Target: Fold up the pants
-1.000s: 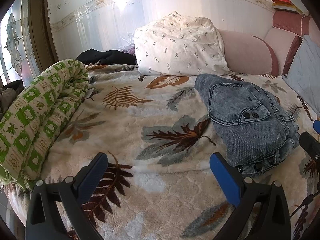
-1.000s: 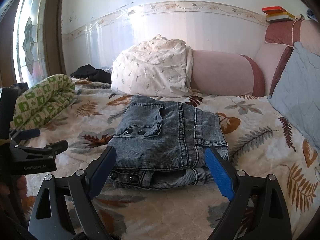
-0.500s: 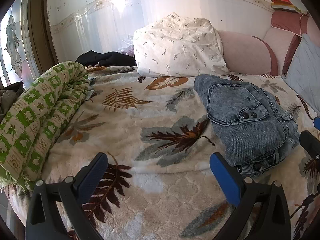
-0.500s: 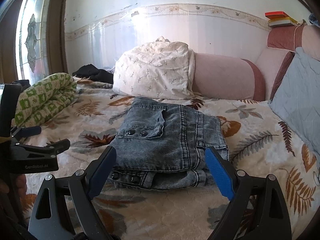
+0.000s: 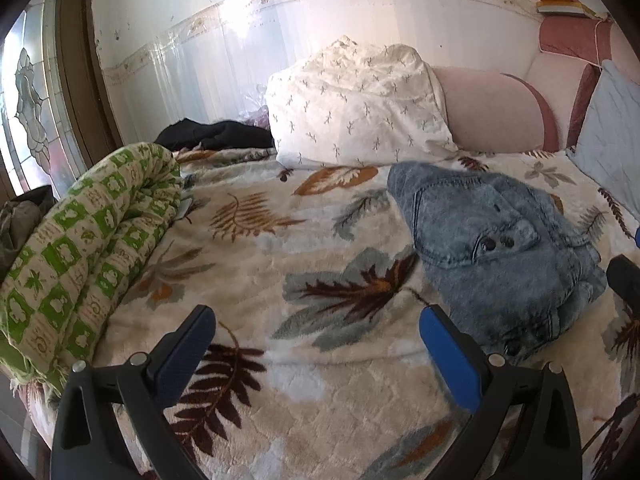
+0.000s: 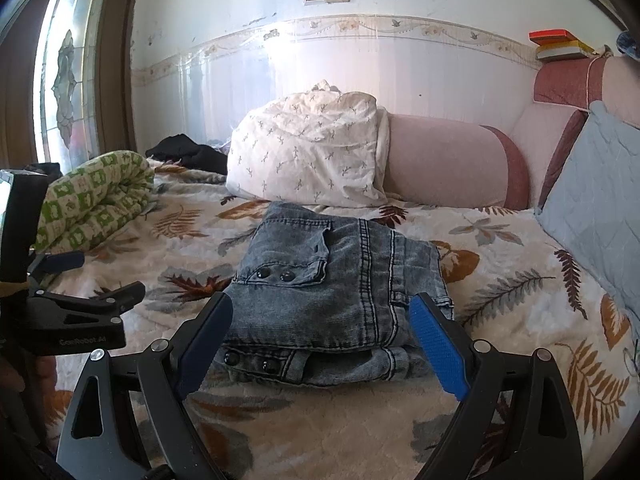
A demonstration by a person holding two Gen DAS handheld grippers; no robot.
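Observation:
Grey-blue denim pants (image 6: 340, 292) lie folded in a compact stack on the leaf-patterned bed blanket (image 6: 500, 280). In the left wrist view the pants (image 5: 492, 248) lie at the right. My right gripper (image 6: 322, 332) is open and empty, just in front of the stack's near edge. My left gripper (image 5: 316, 332) is open and empty over bare blanket (image 5: 260, 272), to the left of the pants. It also shows in the right wrist view (image 6: 84, 276) at the left. The right gripper's finger (image 5: 624, 280) shows at the right edge of the left wrist view.
A rolled green-and-white quilt (image 5: 80, 248) lies along the bed's left edge. A white pillow (image 6: 308, 156) and pink bolster (image 6: 448, 168) stand at the back wall. A blue cushion (image 6: 600, 200) leans at the right. Dark clothing (image 5: 216, 136) lies at the back left.
Both grippers have lifted and drawn back a little from the bed. The folded pants have not moved.

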